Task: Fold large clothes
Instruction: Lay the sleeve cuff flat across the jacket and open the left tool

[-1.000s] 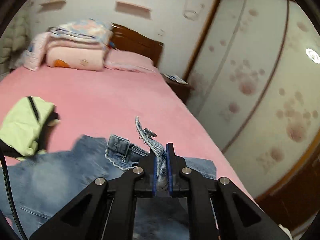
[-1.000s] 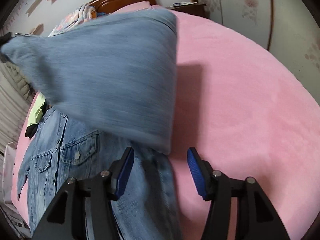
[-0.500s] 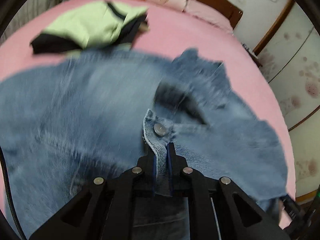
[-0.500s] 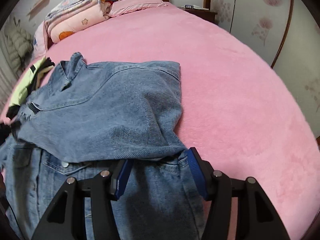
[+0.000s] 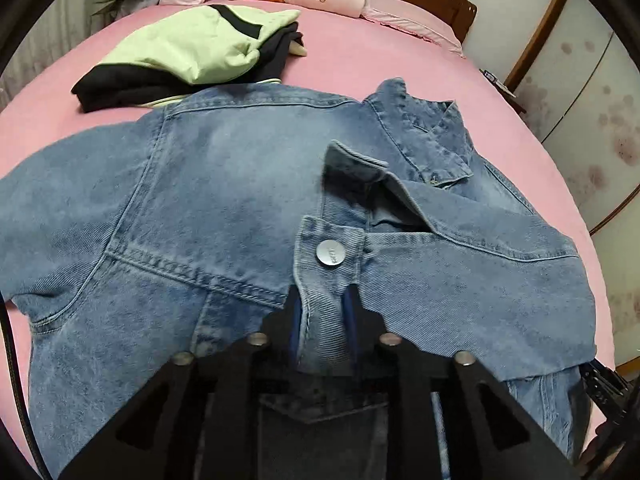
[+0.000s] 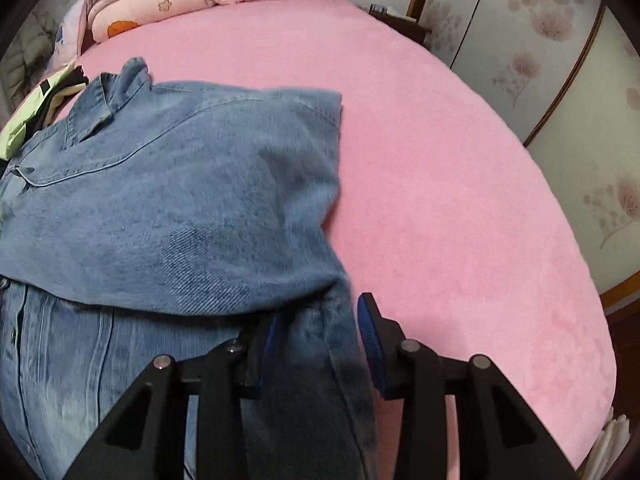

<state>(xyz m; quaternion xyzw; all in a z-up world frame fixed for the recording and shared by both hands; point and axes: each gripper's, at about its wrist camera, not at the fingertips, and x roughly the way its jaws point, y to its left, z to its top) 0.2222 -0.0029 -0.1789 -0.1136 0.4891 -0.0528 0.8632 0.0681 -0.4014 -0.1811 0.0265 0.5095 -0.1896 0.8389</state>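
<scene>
A blue denim jacket (image 5: 200, 184) lies spread on the pink bed (image 5: 360, 60). One sleeve is folded across its chest. My left gripper (image 5: 322, 316) sits low over the jacket with its jaws opening. The sleeve cuff and its metal button (image 5: 330, 253) lie loosely between the blue pads. In the right wrist view the folded sleeve covers the jacket (image 6: 180, 200). My right gripper (image 6: 320, 332) straddles the jacket's right side edge, jaws closing, with denim between the pads (image 6: 370, 336). I see a little space beside the right pad.
A folded green and black garment (image 5: 192, 48) lies just beyond the jacket's shoulder. Folded quilts and pillows (image 6: 148, 4) are stacked at the headboard. Bare pink bedding (image 6: 440, 160) spreads to the right of the jacket. Flowered wardrobe doors (image 6: 560, 80) stand past the bed's right edge.
The left gripper came down with the cuff, laid the sleeve across the jacket, and its jaws parted. The right jaws narrowed around the jacket's side edge. The sleeve that swung in the air now lies flat.
</scene>
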